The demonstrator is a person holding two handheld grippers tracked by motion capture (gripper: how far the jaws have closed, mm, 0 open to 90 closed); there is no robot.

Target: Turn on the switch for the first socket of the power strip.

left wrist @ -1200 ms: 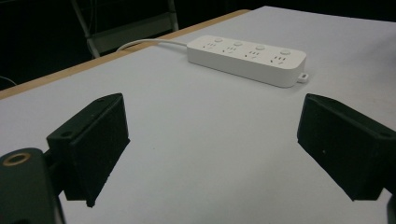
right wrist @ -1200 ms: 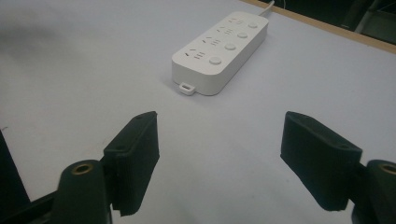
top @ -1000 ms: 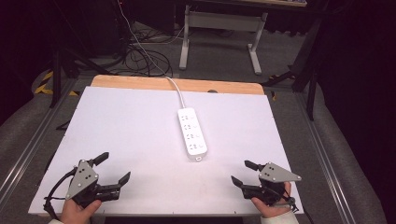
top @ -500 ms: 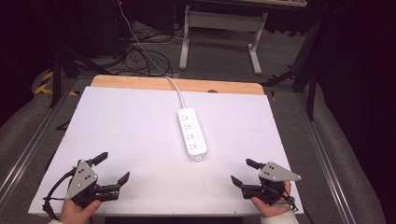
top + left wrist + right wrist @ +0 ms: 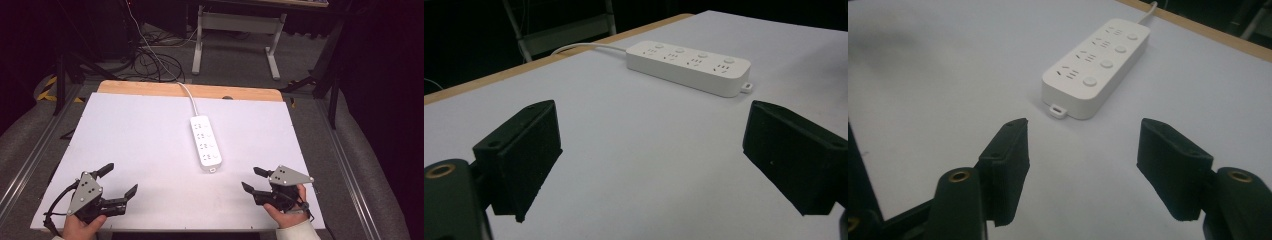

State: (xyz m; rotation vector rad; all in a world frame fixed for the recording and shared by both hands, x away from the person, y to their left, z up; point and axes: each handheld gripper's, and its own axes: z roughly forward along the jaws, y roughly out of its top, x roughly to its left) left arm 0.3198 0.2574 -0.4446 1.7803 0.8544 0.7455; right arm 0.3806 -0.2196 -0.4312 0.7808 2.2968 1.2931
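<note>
Gaping wide over bare tabletop, the left gripper [image 5: 119, 181] holds nothing and touches nothing; it sits near the table's 7 o'clock corner in the high view, a hand [image 5: 82, 227] behind it. The right gripper [image 5: 254, 179], near 5 o'clock, is also apart with nothing between its pads, though its jaws have just been closing somewhat and stand narrower than the left's. In the right gripper view the white power strip [image 5: 1098, 66] lies just beyond the jaw tips at 12 o'clock, not touched. In the high view the power strip [image 5: 205, 141] lies flat at the middle of the white table [image 5: 125, 135], its cord [image 5: 189, 95] running toward 12 o'clock over the wooden edge [image 5: 150, 89].
</note>
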